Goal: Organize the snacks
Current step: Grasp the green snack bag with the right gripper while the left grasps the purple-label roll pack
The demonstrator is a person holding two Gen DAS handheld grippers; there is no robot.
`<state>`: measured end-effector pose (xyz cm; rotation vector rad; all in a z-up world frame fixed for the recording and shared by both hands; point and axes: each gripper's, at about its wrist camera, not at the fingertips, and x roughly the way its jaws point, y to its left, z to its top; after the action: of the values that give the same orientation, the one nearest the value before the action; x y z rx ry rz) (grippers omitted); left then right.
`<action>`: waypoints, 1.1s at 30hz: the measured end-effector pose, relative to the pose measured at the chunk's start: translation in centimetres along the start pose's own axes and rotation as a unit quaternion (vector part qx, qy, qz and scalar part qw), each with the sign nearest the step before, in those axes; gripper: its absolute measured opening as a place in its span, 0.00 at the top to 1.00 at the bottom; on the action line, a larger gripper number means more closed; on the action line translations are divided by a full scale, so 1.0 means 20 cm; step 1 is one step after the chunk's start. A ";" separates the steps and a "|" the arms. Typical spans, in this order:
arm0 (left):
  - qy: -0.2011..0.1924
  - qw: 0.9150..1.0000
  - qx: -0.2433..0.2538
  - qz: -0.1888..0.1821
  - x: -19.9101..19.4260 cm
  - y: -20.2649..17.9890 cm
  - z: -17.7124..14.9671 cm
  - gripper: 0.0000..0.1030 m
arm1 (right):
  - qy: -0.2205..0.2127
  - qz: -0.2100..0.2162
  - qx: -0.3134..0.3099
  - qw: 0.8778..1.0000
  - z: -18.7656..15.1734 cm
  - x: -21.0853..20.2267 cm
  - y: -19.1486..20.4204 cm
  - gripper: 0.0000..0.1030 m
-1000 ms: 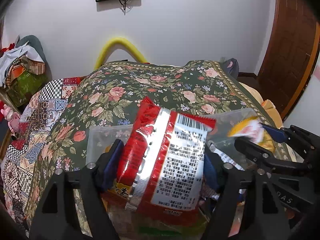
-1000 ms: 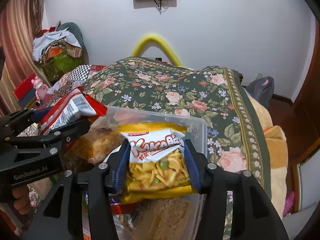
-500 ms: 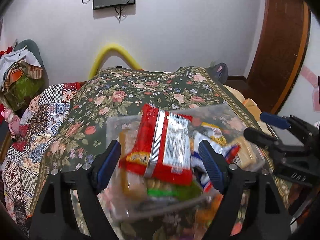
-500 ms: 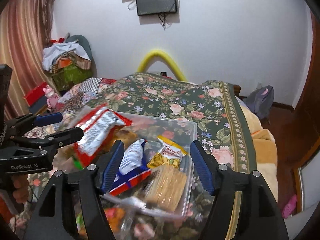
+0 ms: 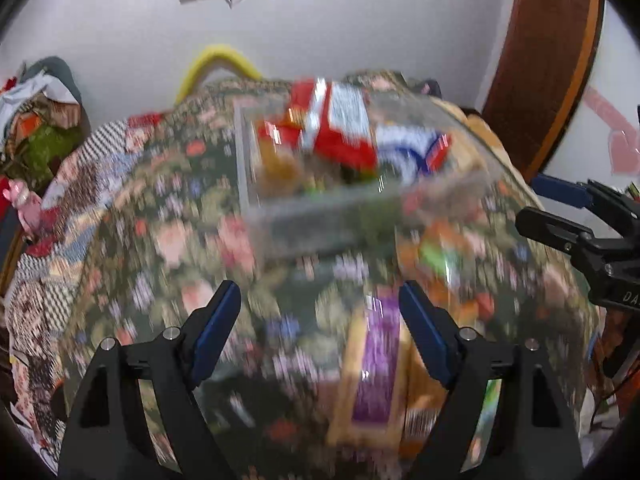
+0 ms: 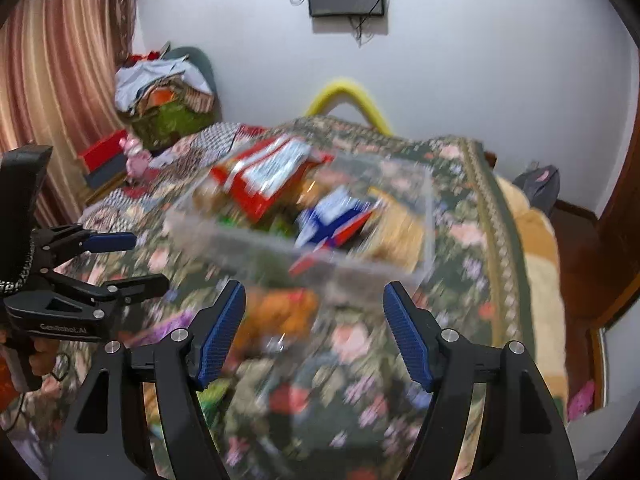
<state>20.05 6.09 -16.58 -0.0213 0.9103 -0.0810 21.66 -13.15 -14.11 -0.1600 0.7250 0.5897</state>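
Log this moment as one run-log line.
left claw: open, empty | right claw: just opened, empty | red packet: in clear bin | phase: between picks

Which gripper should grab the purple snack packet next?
Probably the left gripper: its open fingers already frame the flat purple-and-yellow snack packet. The right gripper sees it off to one side.

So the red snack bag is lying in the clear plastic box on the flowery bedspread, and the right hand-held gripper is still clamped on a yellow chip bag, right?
Not quite. The red snack bag does lie in the clear plastic box on the flowery bedspread, but the right hand-held gripper holds nothing: its jaws have just been opening and stand apart and empty, as the right wrist view shows.
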 end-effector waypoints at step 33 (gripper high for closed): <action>-0.008 0.998 -0.068 0.000 0.08 0.08 -0.30 0.56 | 0.075 0.074 0.020 0.994 -0.30 0.14 0.22 0.69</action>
<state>16.41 7.71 -21.69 -0.1480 0.8977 -0.0199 17.33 -10.23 -20.20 -0.1146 0.8983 0.7090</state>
